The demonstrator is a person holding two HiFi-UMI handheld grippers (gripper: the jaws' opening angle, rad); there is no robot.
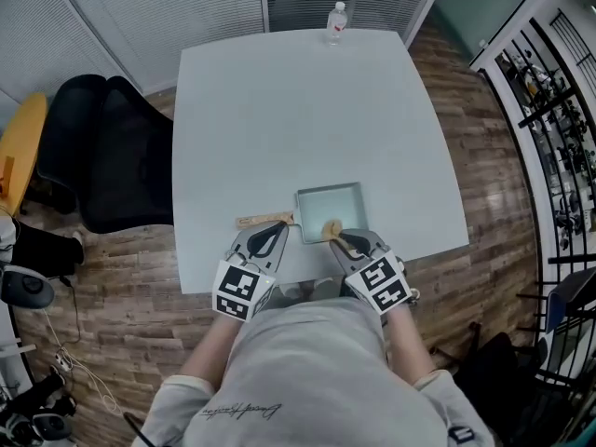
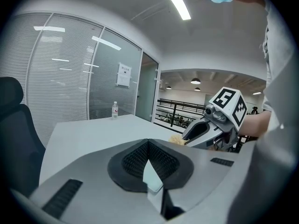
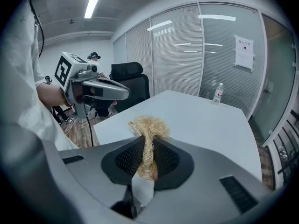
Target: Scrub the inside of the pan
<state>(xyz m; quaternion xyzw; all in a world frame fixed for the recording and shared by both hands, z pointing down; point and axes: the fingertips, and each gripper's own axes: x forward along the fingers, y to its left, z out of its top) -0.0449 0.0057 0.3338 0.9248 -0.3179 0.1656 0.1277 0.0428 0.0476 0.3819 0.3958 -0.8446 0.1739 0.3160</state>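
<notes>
A square grey-green pan (image 1: 328, 209) with a wooden handle (image 1: 264, 220) lies near the front edge of the white table (image 1: 279, 110). My right gripper (image 1: 336, 238) is shut on a tan fibre scrubber (image 1: 331, 228) at the pan's near rim. In the right gripper view the scrubber (image 3: 148, 129) is pinched between the pads and fans out above them. My left gripper (image 1: 277, 229) hovers just in front of the handle, shut with nothing between its jaws. The left gripper view shows the closed pads (image 2: 135, 160), with the right gripper (image 2: 210, 129) and scrubber (image 2: 176, 139) beyond them.
A water bottle (image 1: 336, 21) stands at the table's far edge. A black office chair (image 1: 112, 152) sits left of the table. Glass walls with blinds lie behind, and a railing (image 1: 549, 110) runs on the right. The person stands against the table's front edge.
</notes>
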